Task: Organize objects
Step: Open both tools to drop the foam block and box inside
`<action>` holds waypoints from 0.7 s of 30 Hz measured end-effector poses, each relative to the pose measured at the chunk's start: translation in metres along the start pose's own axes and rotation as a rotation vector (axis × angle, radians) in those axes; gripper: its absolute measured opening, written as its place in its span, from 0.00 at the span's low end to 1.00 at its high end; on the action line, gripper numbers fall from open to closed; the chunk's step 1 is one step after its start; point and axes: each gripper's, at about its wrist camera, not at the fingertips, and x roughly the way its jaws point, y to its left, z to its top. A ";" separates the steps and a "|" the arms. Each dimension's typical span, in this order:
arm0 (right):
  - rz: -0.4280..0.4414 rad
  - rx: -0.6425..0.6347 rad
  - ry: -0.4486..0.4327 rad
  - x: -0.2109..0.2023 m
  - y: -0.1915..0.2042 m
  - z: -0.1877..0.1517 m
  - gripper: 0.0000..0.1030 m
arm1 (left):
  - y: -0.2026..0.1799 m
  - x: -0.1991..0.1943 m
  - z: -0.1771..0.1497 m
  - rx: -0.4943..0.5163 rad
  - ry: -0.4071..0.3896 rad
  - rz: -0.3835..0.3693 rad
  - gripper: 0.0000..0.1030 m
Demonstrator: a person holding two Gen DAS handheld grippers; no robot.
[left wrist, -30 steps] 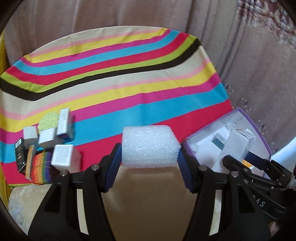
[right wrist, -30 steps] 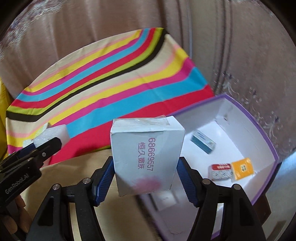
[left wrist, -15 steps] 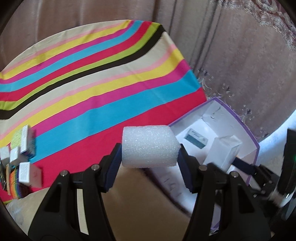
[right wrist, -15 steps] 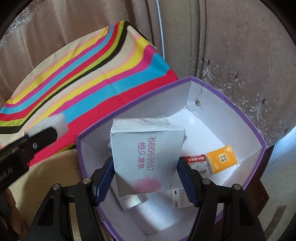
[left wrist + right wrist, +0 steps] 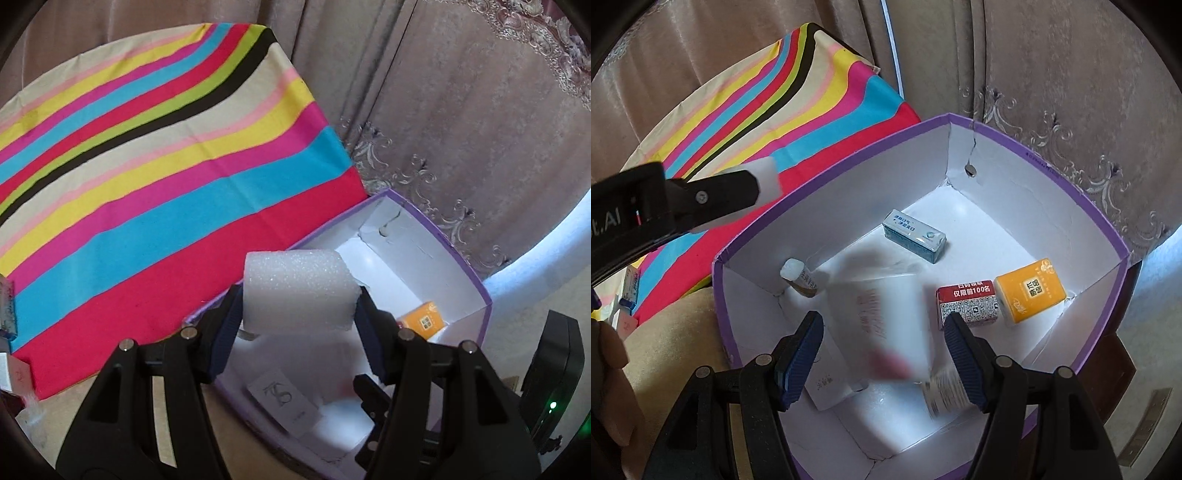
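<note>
Your striped cloth (image 5: 155, 177) lies smooth beside the purple-rimmed cardboard box (image 5: 827, 192). Your right gripper (image 5: 882, 354) has fingers spread, the blurred white carton (image 5: 886, 325) loose between them, inside the box. Your left gripper (image 5: 299, 332) pinches a grainy foam block (image 5: 297, 290) over the box's rim.

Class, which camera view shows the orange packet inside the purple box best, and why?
The right wrist view: the orange packet lies fully visible on the purple box's floor, print readable. The left wrist view shows only part of it, small, beside the held white foam block.
</note>
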 end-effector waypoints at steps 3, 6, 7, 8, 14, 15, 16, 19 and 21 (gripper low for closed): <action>0.006 0.005 0.002 -0.001 0.000 0.000 0.67 | 0.004 -0.001 -0.001 -0.020 0.002 -0.009 0.65; 0.010 0.002 0.001 -0.002 0.002 0.000 0.67 | 0.009 -0.003 -0.001 -0.049 -0.006 -0.027 0.69; 0.008 -0.002 -0.001 -0.002 0.003 0.000 0.67 | 0.011 -0.004 -0.001 -0.056 -0.007 -0.031 0.70; 0.009 -0.005 -0.002 -0.003 0.003 0.000 0.67 | 0.012 -0.005 -0.001 -0.064 -0.008 -0.036 0.72; 0.006 -0.010 -0.008 -0.006 0.006 0.001 0.67 | 0.030 -0.022 -0.003 -0.141 -0.059 -0.049 0.72; 0.005 -0.010 -0.010 -0.007 0.007 0.001 0.67 | 0.033 -0.027 -0.004 -0.144 -0.072 -0.051 0.72; 0.007 -0.012 -0.011 -0.007 0.007 0.001 0.67 | 0.035 -0.032 -0.005 -0.142 -0.081 -0.059 0.72; 0.004 -0.026 -0.016 -0.009 0.013 0.001 0.67 | 0.040 -0.044 -0.008 -0.128 -0.099 -0.046 0.72; 0.005 -0.042 -0.017 -0.011 0.018 0.001 0.67 | 0.044 -0.052 -0.010 -0.115 -0.103 -0.035 0.72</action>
